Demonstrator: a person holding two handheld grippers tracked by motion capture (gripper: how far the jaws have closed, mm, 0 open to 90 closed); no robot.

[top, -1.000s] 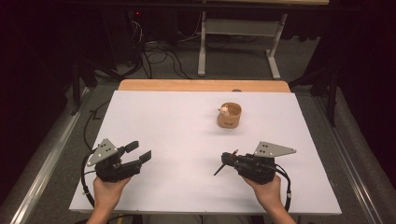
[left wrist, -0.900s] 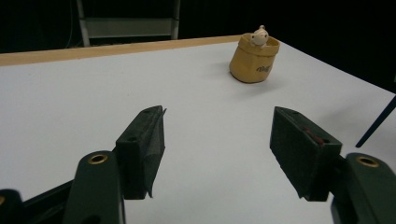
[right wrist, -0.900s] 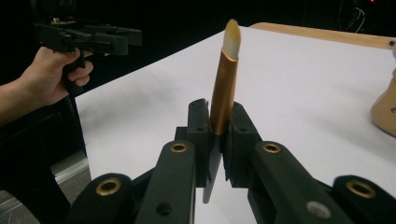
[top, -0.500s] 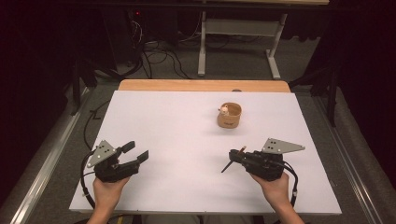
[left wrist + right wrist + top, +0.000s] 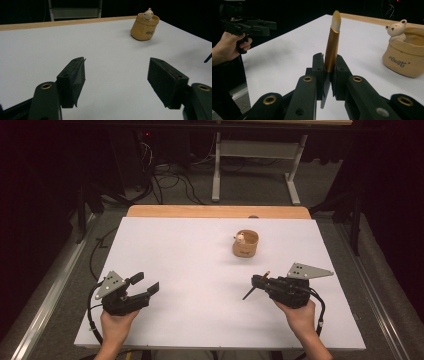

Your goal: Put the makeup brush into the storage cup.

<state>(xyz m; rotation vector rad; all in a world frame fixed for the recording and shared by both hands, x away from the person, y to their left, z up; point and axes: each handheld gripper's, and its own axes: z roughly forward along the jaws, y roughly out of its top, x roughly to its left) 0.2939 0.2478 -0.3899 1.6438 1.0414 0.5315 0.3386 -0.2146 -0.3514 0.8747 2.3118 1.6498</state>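
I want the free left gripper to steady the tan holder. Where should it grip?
Probably across the holder's soft tan body, low, coming level from the left gripper's open side. The bear sits on the rim, so avoid the top.

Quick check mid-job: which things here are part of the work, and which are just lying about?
In the job:
right gripper, shut on the brush
bear pot, nearest to it

Just there:
left gripper, open and holding nothing
table
cables on the floor

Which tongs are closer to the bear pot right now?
Right. The right tongs, gripping a brush, sit just below the bear pot; the left tongs are open, far across the table.
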